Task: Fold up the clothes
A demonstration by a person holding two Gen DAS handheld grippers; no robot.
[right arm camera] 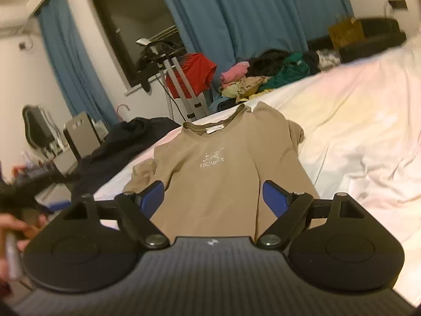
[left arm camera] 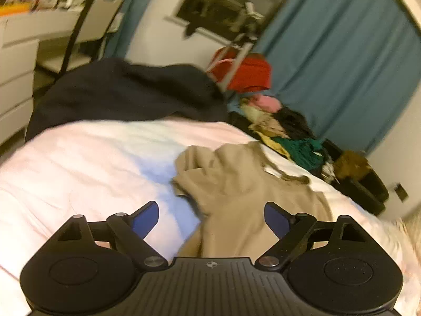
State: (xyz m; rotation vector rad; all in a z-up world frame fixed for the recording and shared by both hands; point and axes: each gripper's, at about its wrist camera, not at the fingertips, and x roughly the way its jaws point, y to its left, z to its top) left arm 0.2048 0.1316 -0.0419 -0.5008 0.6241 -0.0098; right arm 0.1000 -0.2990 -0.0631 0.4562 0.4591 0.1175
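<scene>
Tan T-shirt (right arm camera: 210,163) lies front-up on the bed (right arm camera: 355,121) ahead of both grippers' fingers — left gripper (left arm camera: 211,217) and right gripper (right arm camera: 211,197) spread, gripping nothing — laid flat, evidently for folding.

My left gripper (left arm camera: 211,220), seen from its own wrist camera: both blue-padded fingers (left arm camera: 147,220) are spread wide apart, one toward 10 o'clock and the other toward 2 o'clock from the black body at 6 o'clock, with nothing clamped between them. My right gripper (right arm camera: 213,198), seen from its own wrist camera: its fingers (right arm camera: 273,197) are likewise spread wide and grip nothing. At 8 o'clock in the right wrist view, my left hand (right arm camera: 18,230) appears blurred at the frame edge, wrapped around a dark handle; finer detail cannot be made out.
</scene>
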